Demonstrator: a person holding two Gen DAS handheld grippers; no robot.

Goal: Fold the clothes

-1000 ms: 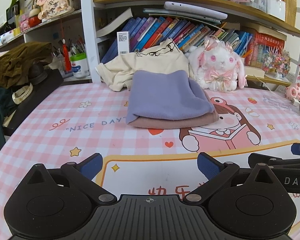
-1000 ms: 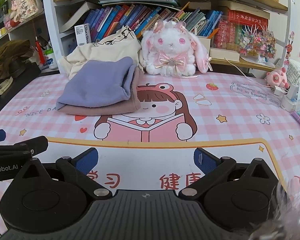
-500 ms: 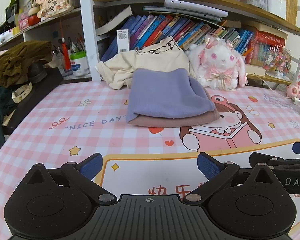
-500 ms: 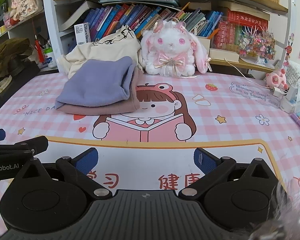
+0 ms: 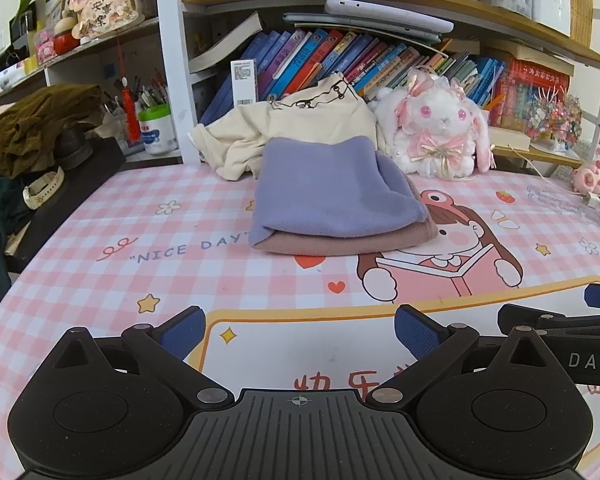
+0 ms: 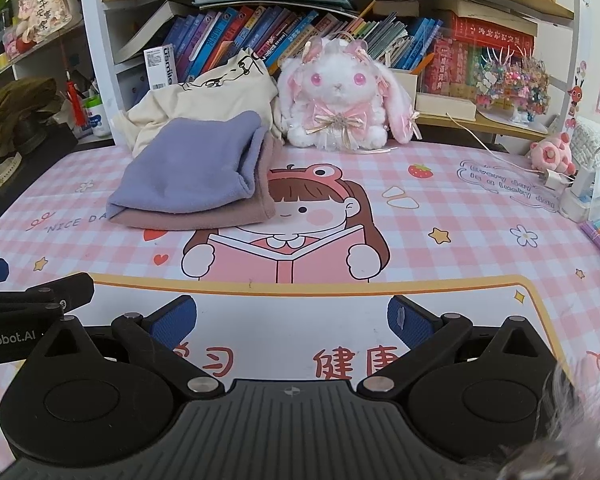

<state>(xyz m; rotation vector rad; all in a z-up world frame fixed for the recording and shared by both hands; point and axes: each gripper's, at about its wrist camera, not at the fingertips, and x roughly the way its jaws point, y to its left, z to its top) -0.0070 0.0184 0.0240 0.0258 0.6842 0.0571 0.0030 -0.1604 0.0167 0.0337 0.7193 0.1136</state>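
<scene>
A folded lavender garment (image 5: 332,192) lies on top of a folded dusty-pink garment (image 5: 340,242) on the pink checked mat; both also show in the right wrist view, lavender (image 6: 192,170) over pink (image 6: 204,218). A crumpled cream garment (image 5: 296,128) leans against the bookshelf behind them, also in the right wrist view (image 6: 204,96). My left gripper (image 5: 299,330) is open and empty, low over the mat's front. My right gripper (image 6: 292,320) is open and empty beside it, to its right. Both sit well short of the clothes.
A white and pink plush rabbit (image 6: 340,96) sits right of the clothes. The bookshelf (image 5: 340,60) stands behind. Dark clothes and a watch (image 5: 40,192) lie at the left edge. A charger, cable and small items (image 6: 584,196) crowd the right edge.
Both grippers have drifted slightly; the view shifted a little toward the clothes. The garments have not moved and both grippers stayed open.
</scene>
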